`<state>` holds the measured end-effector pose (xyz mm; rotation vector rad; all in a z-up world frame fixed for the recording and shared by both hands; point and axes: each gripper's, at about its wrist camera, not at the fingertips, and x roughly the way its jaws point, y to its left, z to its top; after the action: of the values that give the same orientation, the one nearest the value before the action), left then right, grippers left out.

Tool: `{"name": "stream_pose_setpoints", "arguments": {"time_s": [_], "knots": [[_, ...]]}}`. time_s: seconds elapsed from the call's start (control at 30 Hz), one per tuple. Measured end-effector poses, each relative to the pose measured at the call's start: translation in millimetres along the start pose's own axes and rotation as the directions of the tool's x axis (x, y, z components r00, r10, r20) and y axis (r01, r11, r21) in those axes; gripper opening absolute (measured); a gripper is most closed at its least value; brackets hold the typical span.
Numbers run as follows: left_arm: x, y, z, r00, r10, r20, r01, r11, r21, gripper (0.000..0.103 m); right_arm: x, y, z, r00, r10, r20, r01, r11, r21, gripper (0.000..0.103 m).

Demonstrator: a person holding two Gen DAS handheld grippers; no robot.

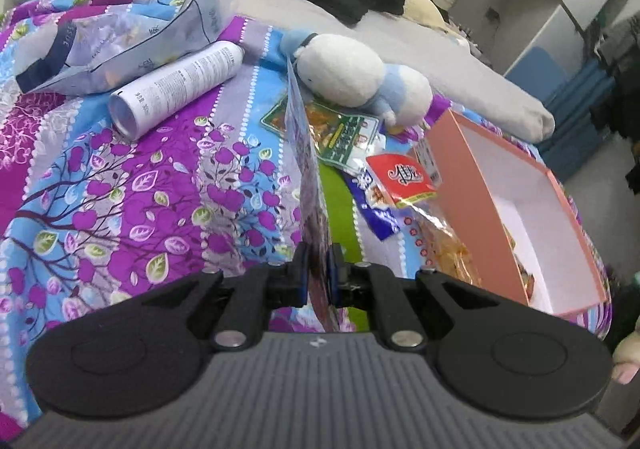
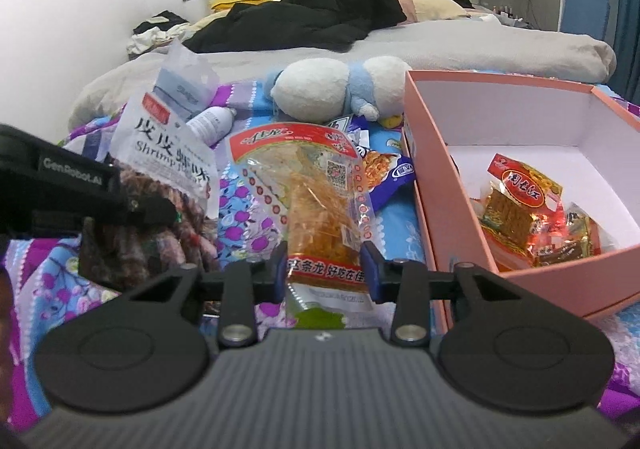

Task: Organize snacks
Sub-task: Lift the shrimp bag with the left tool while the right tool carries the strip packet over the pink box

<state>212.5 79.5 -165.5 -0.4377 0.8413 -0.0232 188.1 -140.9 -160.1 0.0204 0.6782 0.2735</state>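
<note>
Snack packets: light, crinkly, slippery; grip sealed edges. Left gripper (image 1: 318, 273) clamped on shrimp-chip bag (image 1: 308, 153); right gripper (image 2: 326, 269) pinching spicy-strip packet (image 2: 316, 201).

Each view is taken from just behind a gripper, angled downward and close over the floral bedspread (image 1: 140, 177). The pink box (image 1: 472, 185) is seen at the right in both views, and the plush toy (image 2: 336, 93) is shared farther back.
</note>
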Motion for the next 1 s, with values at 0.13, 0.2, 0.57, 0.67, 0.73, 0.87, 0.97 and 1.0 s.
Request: {"name": "stream_pose_setpoints", "arguments": {"time_s": [0.13,0.2,0.57,0.67,0.73,0.87,0.97,1.0], "knots": [[-12.4,-4.6,-11.4,1.0,0.019,-0.009,-0.018,0.999,0.026,0.011,-11.6,-1.1,-3.6,1.0,0.005,-0.014,-0.005,1.0,0.002,0.038],[-15.6,-7.1,-17.4,0.999,0.032,-0.023,-0.031,0.999,0.036,0.011,-15.2,-1.1,-6.0,1.0,-0.006,-0.02,0.005,1.0,-0.014,0.038],[-39.0,-17.0,-19.6,0.998,0.051,-0.028,-0.049,0.996,0.071,0.011,-32.4,-5.1,-3.3,1.0,-0.007,-0.025,0.006,1.0,-0.023,0.035],[-49.8,-24.6,-11.6,0.999,0.05,-0.006,-0.049,0.995,0.085,0.011,-40.3,-4.8,2.9,1.0,-0.004,-0.003,0.004,1.0,-0.022,0.034],[-56.3,-30.7,-5.0,0.999,0.044,0.01,-0.044,0.995,0.094,0.011,-46.7,-4.8,8.3,1.0,-0.002,0.017,0.002,1.0,-0.023,0.034],[-68.5,-44.9,8.7,0.999,0.028,0.04,-0.032,0.993,0.117,0.011,-60.2,-6.1,23.3,0.998,-0.002,0.064,0.004,1.0,-0.022,0.034],[-76.5,-56.4,19.8,0.998,0.014,0.06,-0.022,0.991,0.131,0.011,-68.9,-12.0,34.5,0.996,-0.01,0.094,0.011,1.0,-0.012,0.034],[-78.7,-60.3,24.0,0.998,0.01,0.066,-0.019,0.991,0.135,0.011,-71.6,-14.1,38.5,0.995,-0.012,0.104,0.013,1.0,-0.01,0.034]]}}
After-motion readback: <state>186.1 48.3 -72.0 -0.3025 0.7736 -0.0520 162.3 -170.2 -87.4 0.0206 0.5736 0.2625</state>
